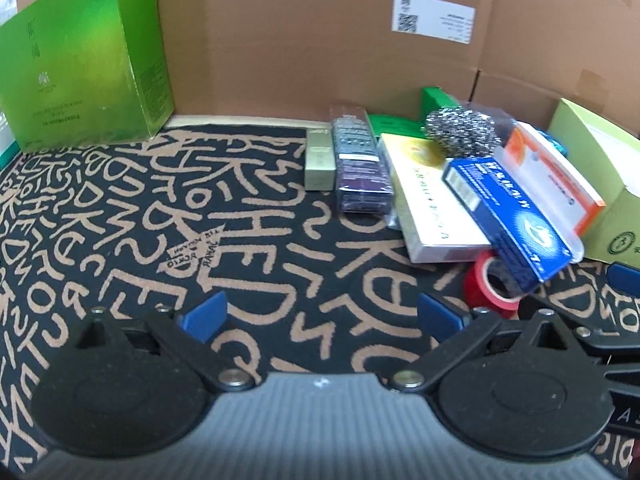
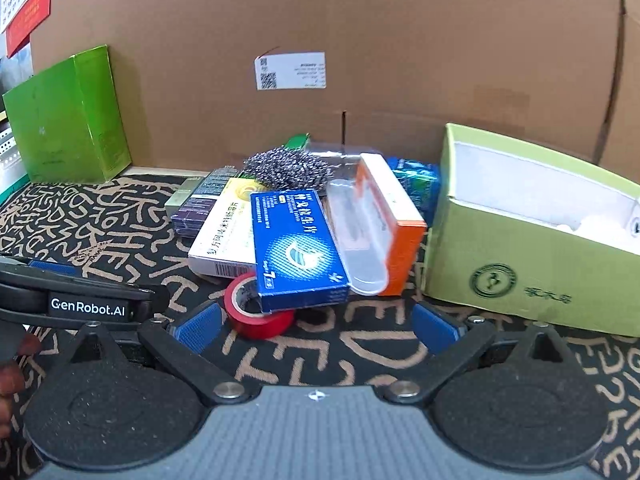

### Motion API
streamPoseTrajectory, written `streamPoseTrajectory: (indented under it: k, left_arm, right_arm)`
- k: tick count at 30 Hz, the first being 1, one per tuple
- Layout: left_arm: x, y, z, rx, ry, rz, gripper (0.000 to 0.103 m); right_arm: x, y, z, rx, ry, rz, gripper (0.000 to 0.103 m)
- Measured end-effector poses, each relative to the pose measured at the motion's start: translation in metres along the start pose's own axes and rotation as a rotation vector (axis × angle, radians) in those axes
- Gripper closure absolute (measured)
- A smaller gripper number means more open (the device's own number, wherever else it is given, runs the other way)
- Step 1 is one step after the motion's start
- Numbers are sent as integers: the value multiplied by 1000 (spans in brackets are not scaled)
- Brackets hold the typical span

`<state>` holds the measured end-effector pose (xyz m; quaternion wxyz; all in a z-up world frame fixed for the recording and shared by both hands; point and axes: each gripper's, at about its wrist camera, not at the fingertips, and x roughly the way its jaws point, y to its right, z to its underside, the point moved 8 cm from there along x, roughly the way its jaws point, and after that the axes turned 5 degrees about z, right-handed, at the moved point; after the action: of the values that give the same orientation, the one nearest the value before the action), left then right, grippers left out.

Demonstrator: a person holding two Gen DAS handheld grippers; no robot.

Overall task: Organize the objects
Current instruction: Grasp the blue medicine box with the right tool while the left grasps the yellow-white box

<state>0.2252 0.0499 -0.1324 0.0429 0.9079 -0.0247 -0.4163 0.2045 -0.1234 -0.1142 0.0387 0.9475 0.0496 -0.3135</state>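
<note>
A pile of small objects lies on the patterned mat: a blue medicine box (image 2: pixel 298 250) rests on a red tape roll (image 2: pixel 256 312) and a white-yellow box (image 2: pixel 224 236). A clear plastic case (image 2: pixel 358 234) lies on an orange-white box (image 2: pixel 394 228). A steel scourer (image 2: pixel 286 170) and a purple box (image 2: pixel 196 208) lie behind. My right gripper (image 2: pixel 316 328) is open and empty, just in front of the tape roll. My left gripper (image 1: pixel 322 318) is open and empty over bare mat, left of the pile; the blue box (image 1: pixel 508 216), tape roll (image 1: pixel 490 286), and purple box (image 1: pixel 360 168) show there.
An open light-green carton (image 2: pixel 532 268) with white lining stands right of the pile. A tall green box (image 1: pixel 80 64) stands at the back left. A cardboard wall (image 2: pixel 360 40) closes the back. The left gripper's body (image 2: pixel 80 300) shows at the right view's left edge.
</note>
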Motion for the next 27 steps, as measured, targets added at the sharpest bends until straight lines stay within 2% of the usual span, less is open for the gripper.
streamPoseTrajectory:
  k: [8,11,15,17,22,23,27]
  left_arm:
    - [8,-12,-7,-19,-17,-3,0]
    - [3,-20,-13,-39,3,0,0]
    - [-5,-21,-20,-42,34,27,0]
    - [-7,-14,-20,-40,38,64,0]
    - [1,21,-19,-18,44,158,0]
    - [4,25,-22,-65,55,127,0]
    - [35,55,-35,-36,42,148,0]
  right_arm:
    - [13,-5,-12,-21,14,-13,0]
    - [17,-6,-14,-37,23,-13,0]
    - [24,-13,-20,-75,44,-30,15]
    - [28,-14,-20,-91,46,-35,40]
    - [6,-8,-10,-97,48,-71,41]
    - [-2,-5,-8,-100,57,-70,41]
    - [-30,22,13,-70,40,-66,41]
